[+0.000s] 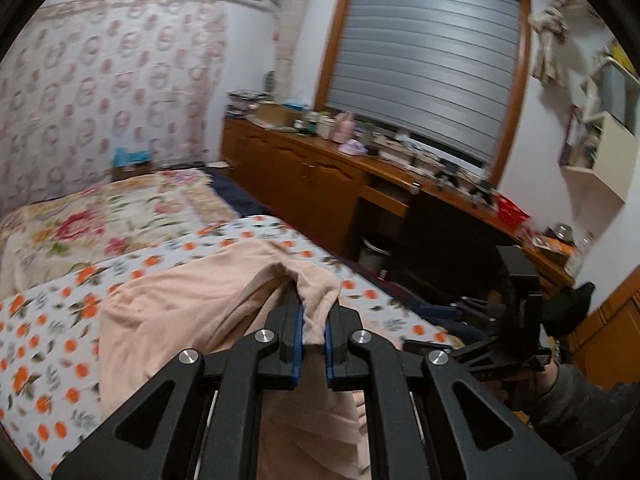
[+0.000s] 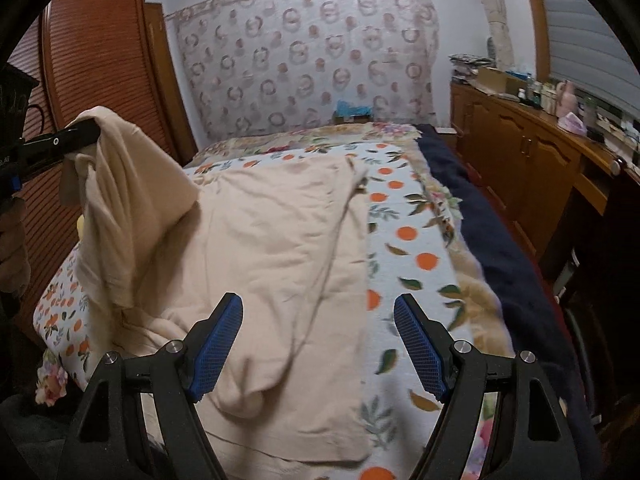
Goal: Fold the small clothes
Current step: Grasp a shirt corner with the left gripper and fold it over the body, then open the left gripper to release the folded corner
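A fold of the peach garment (image 1: 192, 320) is clamped in the left claw (image 1: 314, 320) and held lifted above the bed (image 2: 412, 248). The right claw (image 2: 318, 344) is held released, nothing between its pads, directly over the garment's flat half. That half is stretched lengthwise up the bed, so the right claw is judged nearer.

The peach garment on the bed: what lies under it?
Under the peach garment lies the orange-print sheet, visible beside it. What the sheet carries beneath the garment stays covered.
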The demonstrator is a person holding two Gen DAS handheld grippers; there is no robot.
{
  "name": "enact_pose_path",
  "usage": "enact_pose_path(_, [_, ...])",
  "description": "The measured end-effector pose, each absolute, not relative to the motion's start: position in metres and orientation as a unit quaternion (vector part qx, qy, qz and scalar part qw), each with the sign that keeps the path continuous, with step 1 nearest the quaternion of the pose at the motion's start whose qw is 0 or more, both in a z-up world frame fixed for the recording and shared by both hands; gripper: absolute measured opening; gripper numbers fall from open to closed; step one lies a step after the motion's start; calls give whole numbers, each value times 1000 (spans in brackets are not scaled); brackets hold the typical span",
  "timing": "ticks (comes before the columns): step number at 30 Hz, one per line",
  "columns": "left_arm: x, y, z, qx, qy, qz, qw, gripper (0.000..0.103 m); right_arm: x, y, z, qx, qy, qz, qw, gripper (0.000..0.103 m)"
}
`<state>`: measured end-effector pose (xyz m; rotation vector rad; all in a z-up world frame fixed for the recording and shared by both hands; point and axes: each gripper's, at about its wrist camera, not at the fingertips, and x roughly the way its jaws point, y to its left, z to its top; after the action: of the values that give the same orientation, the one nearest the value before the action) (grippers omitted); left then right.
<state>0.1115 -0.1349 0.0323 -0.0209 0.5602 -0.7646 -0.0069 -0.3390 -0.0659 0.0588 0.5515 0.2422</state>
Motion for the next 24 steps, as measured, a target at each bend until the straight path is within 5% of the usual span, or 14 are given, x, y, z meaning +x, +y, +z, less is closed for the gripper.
enact_pose_path(6, [108,-178,21,25,308,-395,865,9,-15,-343,-70,43,265,112,957,80])
enact_pose_path(9, [111,-181,6,36,329,-394,857,23,-14,-340,-73,44,267,108,956,80])
enact_pose_path(11, [112,-173,-2,31,336,-385,859,50,-13,-340,-72,44,269,107,956,80])
enact_pose_path(13, [111,-164,-5,25,338,-379,861,54,-12,-340,-71,46,270,106,956,80])
enact_pose_path(16, [109,-147,-7,19,330,-353,875,73,-9,-339,-68,48,271,110,955,80])
enact_pose_path(24, [111,-84,-13,-20,307,-283,908,80,-2,-328,-57,28,266,136,954,80])
